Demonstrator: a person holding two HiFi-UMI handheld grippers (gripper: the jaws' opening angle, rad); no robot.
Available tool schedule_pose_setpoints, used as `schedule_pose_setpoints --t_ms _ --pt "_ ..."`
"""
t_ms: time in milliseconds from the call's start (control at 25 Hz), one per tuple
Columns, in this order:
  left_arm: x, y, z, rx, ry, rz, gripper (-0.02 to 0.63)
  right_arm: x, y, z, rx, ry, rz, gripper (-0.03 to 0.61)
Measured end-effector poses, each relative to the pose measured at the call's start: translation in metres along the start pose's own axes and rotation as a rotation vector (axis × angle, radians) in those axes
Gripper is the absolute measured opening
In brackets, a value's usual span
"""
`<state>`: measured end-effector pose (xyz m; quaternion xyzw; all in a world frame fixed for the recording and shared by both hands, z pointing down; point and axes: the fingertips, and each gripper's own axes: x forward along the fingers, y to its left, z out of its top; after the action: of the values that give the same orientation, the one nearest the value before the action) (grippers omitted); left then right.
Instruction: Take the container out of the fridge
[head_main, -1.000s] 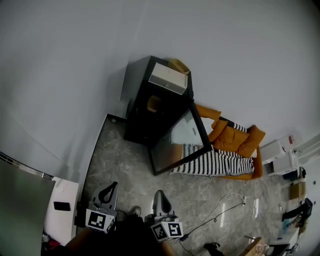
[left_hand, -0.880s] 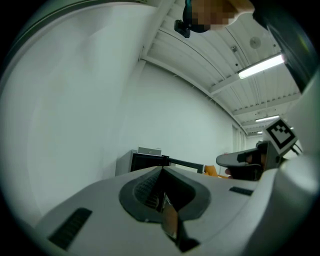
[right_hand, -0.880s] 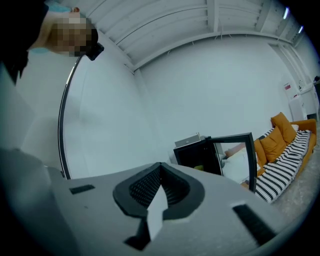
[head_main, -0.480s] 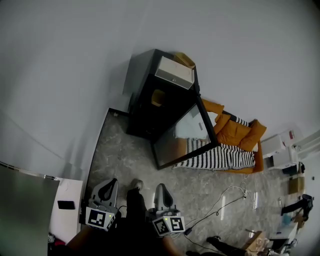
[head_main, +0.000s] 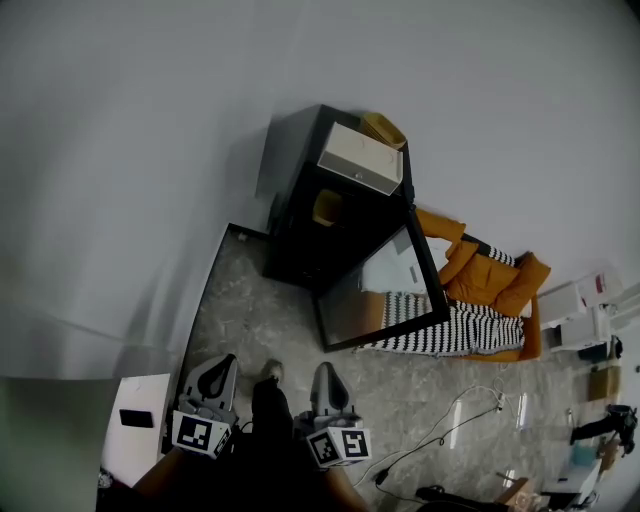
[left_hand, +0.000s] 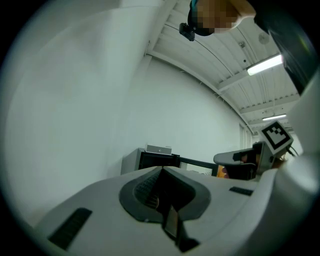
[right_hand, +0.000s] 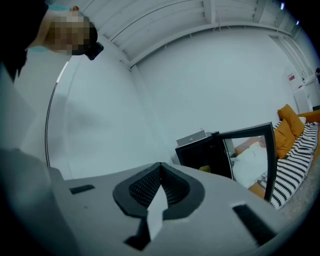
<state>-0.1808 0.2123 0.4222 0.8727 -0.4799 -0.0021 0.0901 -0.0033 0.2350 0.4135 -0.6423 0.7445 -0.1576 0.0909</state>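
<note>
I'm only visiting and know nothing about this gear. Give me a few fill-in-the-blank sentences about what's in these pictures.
1. The door of the black fridge stands ____.
2. The yellowish container is ____ the fridge.
3. The jaws of the left gripper and the right gripper are both ____, with nothing held.
4. A pale box rests ____ the fridge.

Missing words: open; inside; shut; on top of

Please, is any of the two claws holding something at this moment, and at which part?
Nothing is held. The left claw and the right claw are both shut and empty, far from the small black fridge with its door open.
</note>
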Motion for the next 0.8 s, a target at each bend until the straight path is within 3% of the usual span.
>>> schedule_pose_setpoints --t_ms 400,600,800 --pt "0.12 -0.015 0.004 0.001 0.028 -0.002 0.003 0.087 -0.08 0.03 0.013 0.012 0.008 0.0" --pt "0.173 -0.019 0.007 -0.02 0.037 0.036 0.003 0.124 -0.118 0.044 0.03 0.023 0.038 0.0" --pt "0.211 -0.021 0.013 0.008 0.031 0.061 0.003 0.155 -0.151 0.052 0.024 0.019 0.045 0.0"
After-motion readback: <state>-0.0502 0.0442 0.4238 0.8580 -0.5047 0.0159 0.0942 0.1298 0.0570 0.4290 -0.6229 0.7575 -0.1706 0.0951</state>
